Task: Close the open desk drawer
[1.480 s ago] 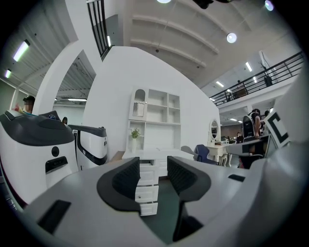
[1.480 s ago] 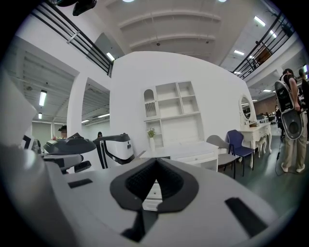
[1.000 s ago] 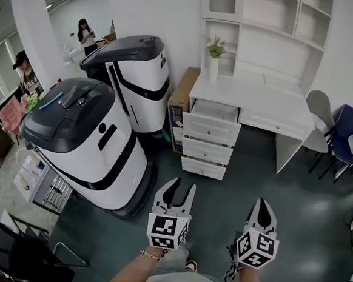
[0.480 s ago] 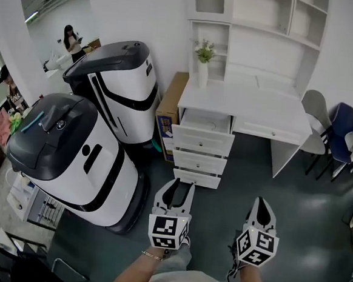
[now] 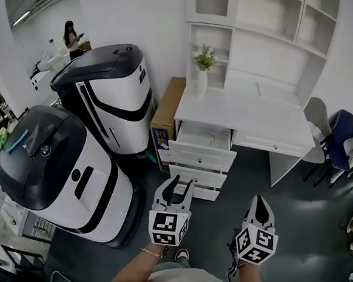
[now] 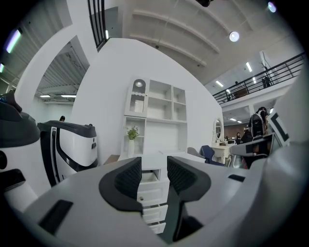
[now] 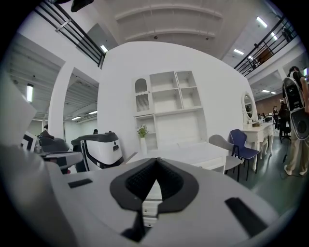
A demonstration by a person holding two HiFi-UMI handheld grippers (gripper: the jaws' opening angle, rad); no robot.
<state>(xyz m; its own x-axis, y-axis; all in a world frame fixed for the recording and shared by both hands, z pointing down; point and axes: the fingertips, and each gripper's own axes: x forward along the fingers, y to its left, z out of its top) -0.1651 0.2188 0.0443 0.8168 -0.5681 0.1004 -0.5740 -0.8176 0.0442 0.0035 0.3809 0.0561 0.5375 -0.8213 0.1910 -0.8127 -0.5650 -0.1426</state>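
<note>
Both grippers nearing | desk (image 5: 245, 115) looms bigger than a second ago, approach on | top drawer (image 5: 202, 148) hangs open ahead of left gripper (image 5: 182, 183), not yet reached | left jaws apart, empty | right gripper (image 5: 260, 199) jaws together, empty | push comes next

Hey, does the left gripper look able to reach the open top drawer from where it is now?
Probably yes, with a little more approach. The left gripper, fingers apart, points straight at the open top drawer, and only bare floor lies between them.
</note>
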